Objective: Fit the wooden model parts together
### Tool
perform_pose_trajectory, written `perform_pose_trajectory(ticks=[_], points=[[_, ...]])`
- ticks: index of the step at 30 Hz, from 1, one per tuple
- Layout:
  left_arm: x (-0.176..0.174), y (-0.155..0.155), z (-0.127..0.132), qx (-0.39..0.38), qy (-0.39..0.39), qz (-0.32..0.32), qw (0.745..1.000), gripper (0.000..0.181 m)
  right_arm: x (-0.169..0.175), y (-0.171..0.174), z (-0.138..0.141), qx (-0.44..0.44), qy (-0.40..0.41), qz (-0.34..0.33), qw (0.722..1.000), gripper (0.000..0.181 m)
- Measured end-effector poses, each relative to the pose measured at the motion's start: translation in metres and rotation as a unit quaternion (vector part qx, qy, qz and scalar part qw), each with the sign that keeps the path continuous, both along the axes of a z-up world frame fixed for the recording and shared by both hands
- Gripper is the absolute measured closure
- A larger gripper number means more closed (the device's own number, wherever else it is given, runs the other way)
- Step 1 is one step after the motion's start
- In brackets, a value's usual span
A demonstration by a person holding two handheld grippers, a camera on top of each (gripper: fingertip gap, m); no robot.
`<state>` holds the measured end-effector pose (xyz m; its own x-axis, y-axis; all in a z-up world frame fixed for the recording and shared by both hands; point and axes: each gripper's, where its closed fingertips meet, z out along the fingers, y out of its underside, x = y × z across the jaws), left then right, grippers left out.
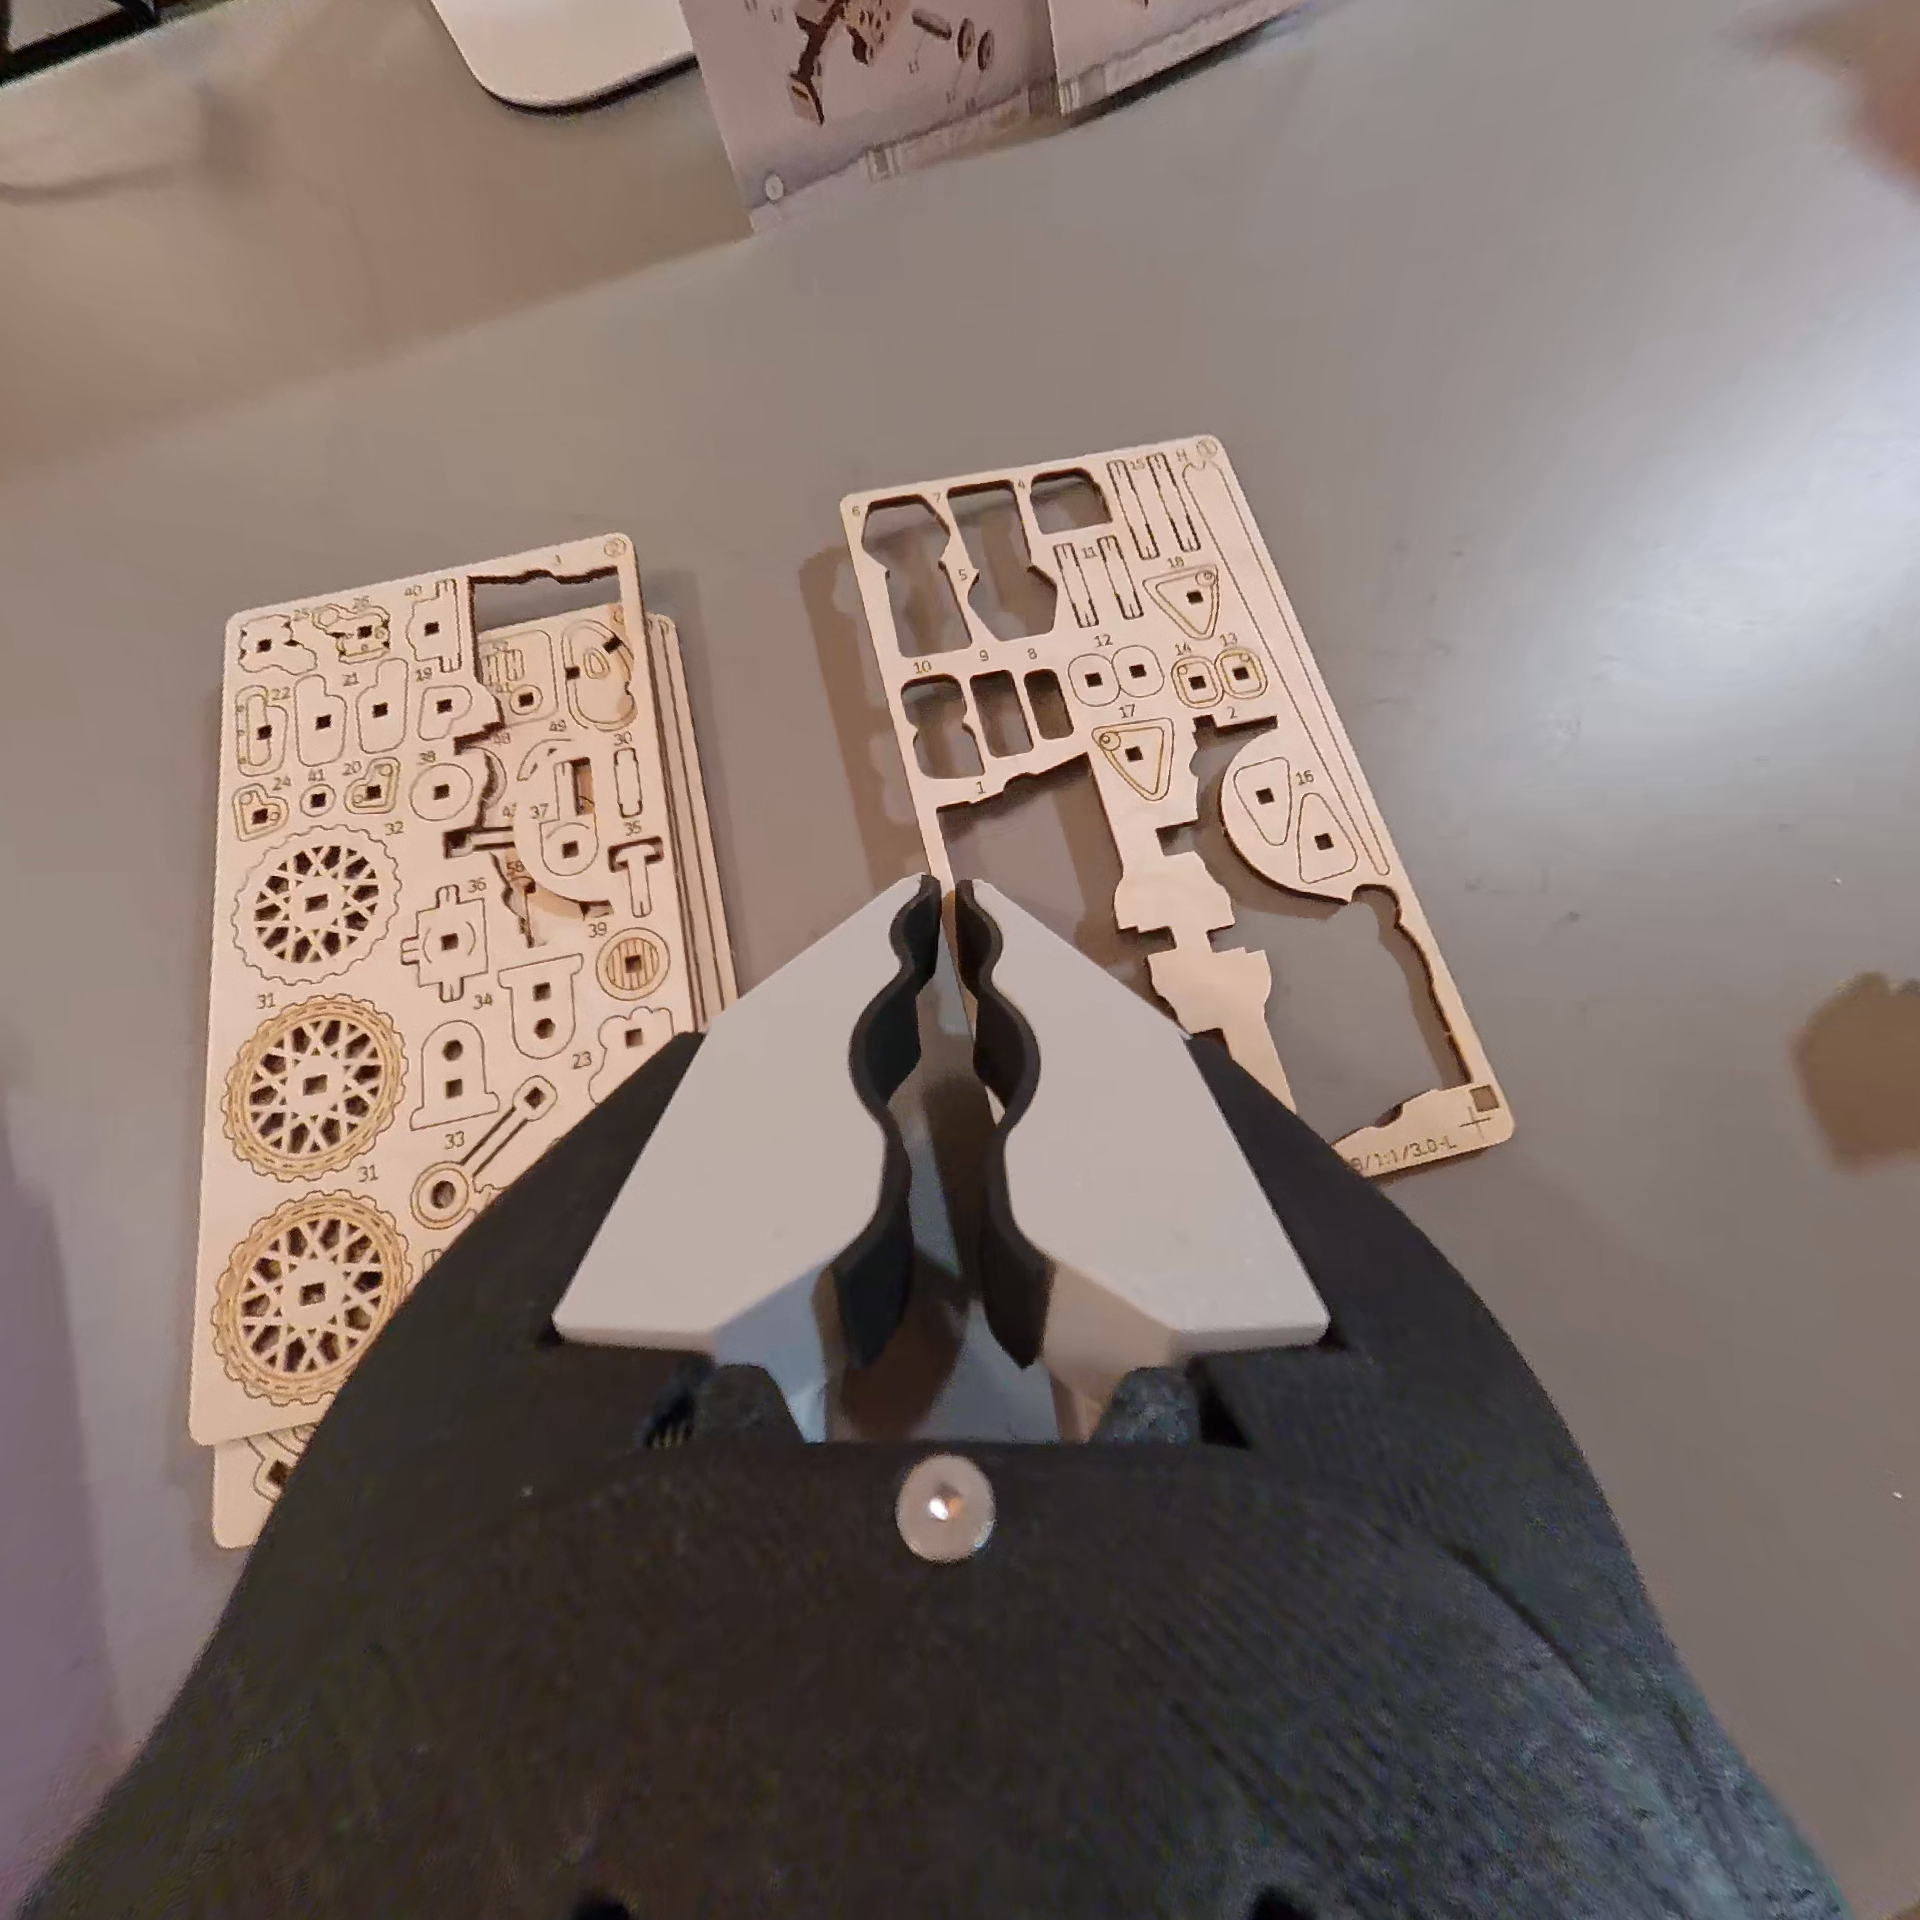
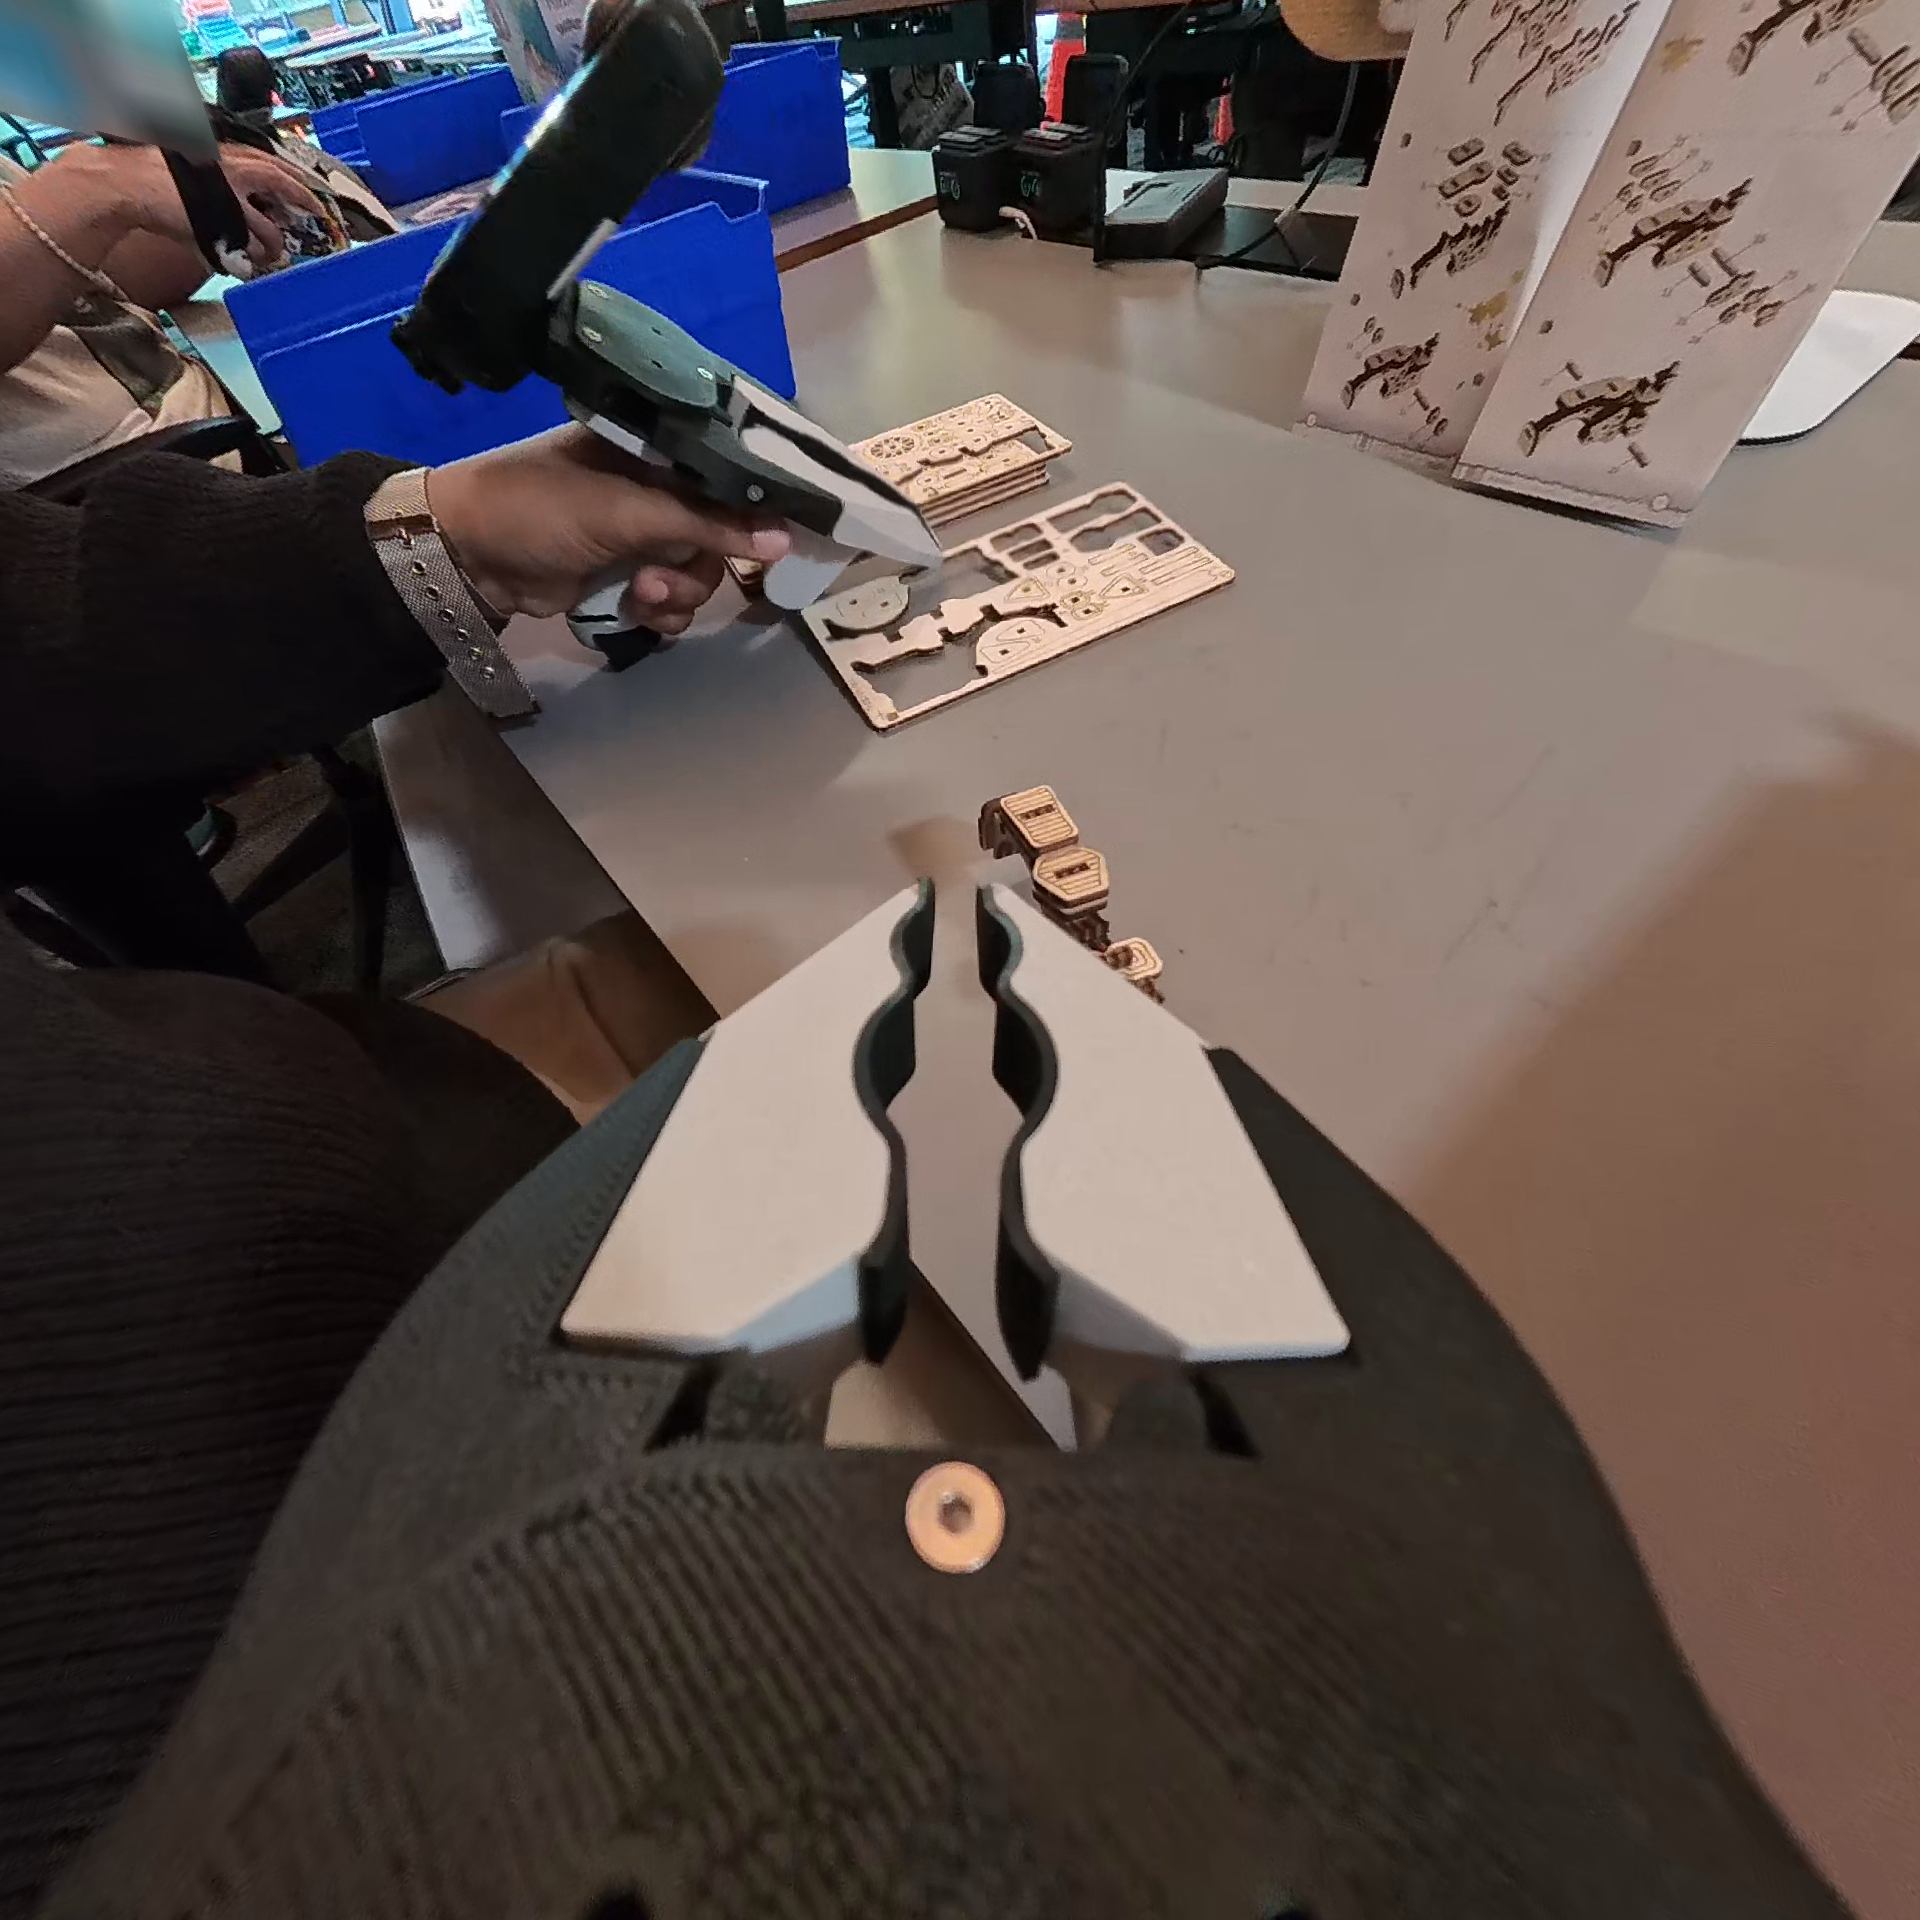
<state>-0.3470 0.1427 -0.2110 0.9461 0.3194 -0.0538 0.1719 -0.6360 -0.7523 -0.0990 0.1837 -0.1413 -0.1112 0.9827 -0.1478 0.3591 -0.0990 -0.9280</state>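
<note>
My left gripper [image 1: 945,896] is shut and empty, its tips low over the near end of a wooden parts sheet [image 1: 1288,727] that has many parts punched out. To its left lies a stack of fuller parts sheets [image 1: 343,935] with wheels and gears. In the right wrist view, a hand holds the left gripper [image 2: 920,545] over that sheet [image 2: 1132,597]. My right gripper [image 2: 954,902] is all but shut, with a thin slit and nothing in it. A small part-built wooden assembly [image 2: 1070,883] stands on the table just right of its tips.
Folded instruction sheets [image 2: 1558,260] stand at the back right, also seen in the left wrist view [image 1: 883,94]. The sheet stack [image 2: 966,447] lies beyond the open sheet. Blue bins [image 2: 499,332] and another person's hand are at the far left. Black chargers [image 2: 997,177] sit at the back. The table edge [image 2: 540,790] runs on the left. The gap from one gripper's tips to the other's is roughly 25 centimetres.
</note>
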Motion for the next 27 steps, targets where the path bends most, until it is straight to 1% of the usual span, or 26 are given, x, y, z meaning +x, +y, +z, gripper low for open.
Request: perform_pose_trajectory(ticks=[7, 14, 16, 18, 20, 23, 25, 27], points=[[0.003, 0.004, 0.026, 0.065, -0.002, -0.009, 0.998, 0.181, 0.0, 0.001, 0.0, -0.004, 0.0, 0.001, 1.0, 0.174], [0.015, 0.007, 0.058, 0.131, 0.033, -0.034, 0.99, 0.181, 0.0, 0.007, 0.002, -0.006, 0.011, -0.01, 1.0, 0.175], [0.018, 0.008, 0.065, 0.145, 0.046, -0.042, 0.987, 0.181, -0.001, 0.013, 0.004, -0.001, 0.015, -0.025, 1.0, 0.175], [0.02, 0.009, 0.068, 0.152, 0.056, -0.05, 0.986, 0.181, -0.005, 0.029, 0.01, 0.017, 0.027, -0.053, 0.998, 0.176], [0.021, 0.01, 0.067, 0.151, 0.06, -0.055, 0.985, 0.181, -0.016, 0.043, 0.023, 0.028, 0.035, -0.065, 0.997, 0.172], [0.021, 0.011, 0.066, 0.155, 0.056, -0.06, 0.985, 0.181, -0.048, 0.046, 0.043, 0.04, 0.043, -0.031, 0.998, 0.167], [0.023, 0.013, 0.071, 0.168, 0.046, -0.065, 0.983, 0.181, -0.078, 0.048, 0.045, 0.062, 0.029, 0.006, 0.998, 0.159], [0.026, 0.014, 0.074, 0.177, 0.047, -0.075, 0.98, 0.181, -0.112, 0.048, 0.032, 0.079, -0.009, 0.06, 0.995, 0.148]])
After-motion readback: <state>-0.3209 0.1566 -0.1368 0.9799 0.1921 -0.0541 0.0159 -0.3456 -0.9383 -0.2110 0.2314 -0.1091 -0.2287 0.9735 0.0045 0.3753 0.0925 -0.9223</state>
